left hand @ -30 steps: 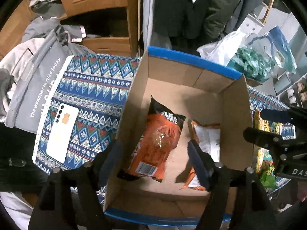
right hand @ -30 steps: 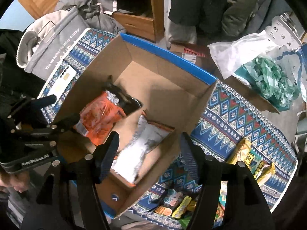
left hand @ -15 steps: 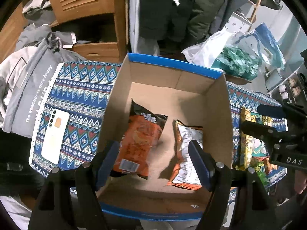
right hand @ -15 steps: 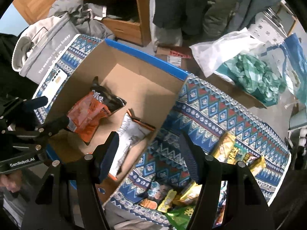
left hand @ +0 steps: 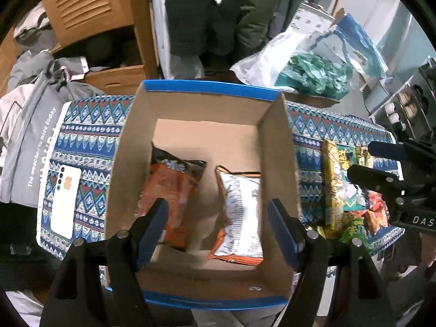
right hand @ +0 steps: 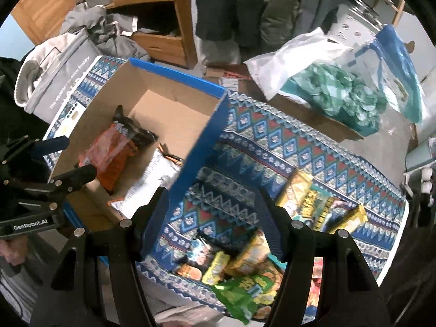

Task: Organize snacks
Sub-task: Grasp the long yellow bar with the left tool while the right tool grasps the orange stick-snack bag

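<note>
An open cardboard box with blue edges stands on a patterned cloth. Inside lie an orange and black snack bag and a white snack bag. My left gripper hovers open above the box's near part, with nothing between its fingers. My right gripper hangs open over the cloth just right of the box, holding nothing. A heap of loose snack packets lies on the cloth to the right of the box.
A white phone lies on the cloth left of the box, beside a grey bag. Behind the table are a wooden cabinet, hanging coats and a plastic bag with green stuff.
Both grippers have drifted right and risen a little. The left one now looks at the box from farther back; the right one has passed from over the box to over the cloth and snack heap.
</note>
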